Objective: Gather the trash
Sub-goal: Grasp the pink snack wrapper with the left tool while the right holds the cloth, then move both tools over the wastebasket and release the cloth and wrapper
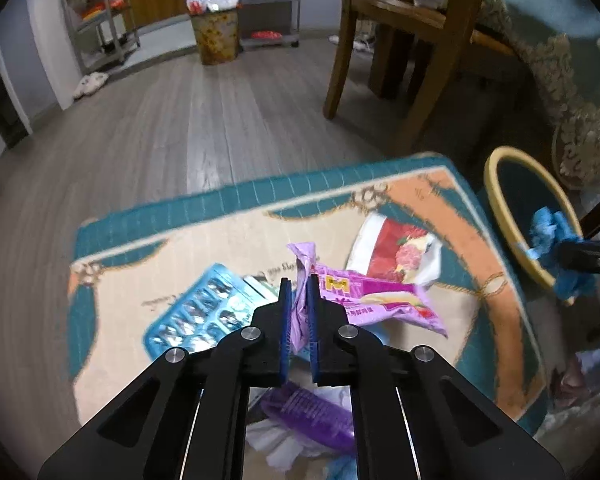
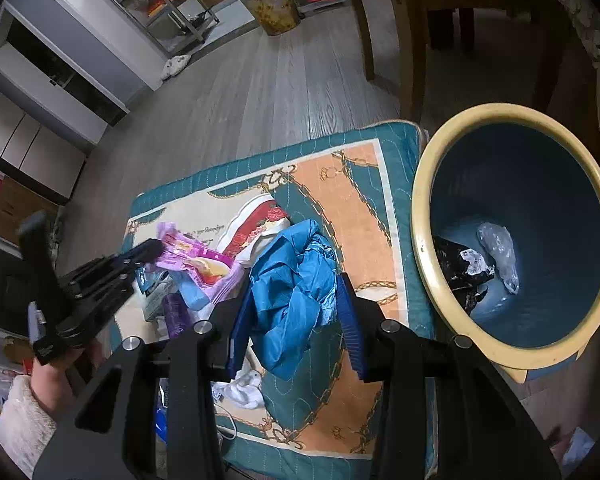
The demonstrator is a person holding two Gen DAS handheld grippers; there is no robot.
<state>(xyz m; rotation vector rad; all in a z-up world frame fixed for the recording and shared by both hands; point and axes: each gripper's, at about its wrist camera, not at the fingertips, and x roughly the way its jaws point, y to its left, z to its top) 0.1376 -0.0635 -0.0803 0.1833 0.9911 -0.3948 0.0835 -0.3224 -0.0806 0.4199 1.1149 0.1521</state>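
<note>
Bare wood floor [image 1: 172, 128] beyond mat [image 1: 228, 216] edge; bin [image 2: 512, 232] beside mat.

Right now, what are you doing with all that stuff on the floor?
A person is picking up trash with a tool in each hand. The left tool is shut on a crinkly pink-purple snack wrapper lying on the teal and orange patterned mat. The right tool holds a crumpled blue plastic bag beside the yellow-rimmed blue trash bin, which already has some scraps inside. A blue blister pack and other litter remain on the mat.
</note>
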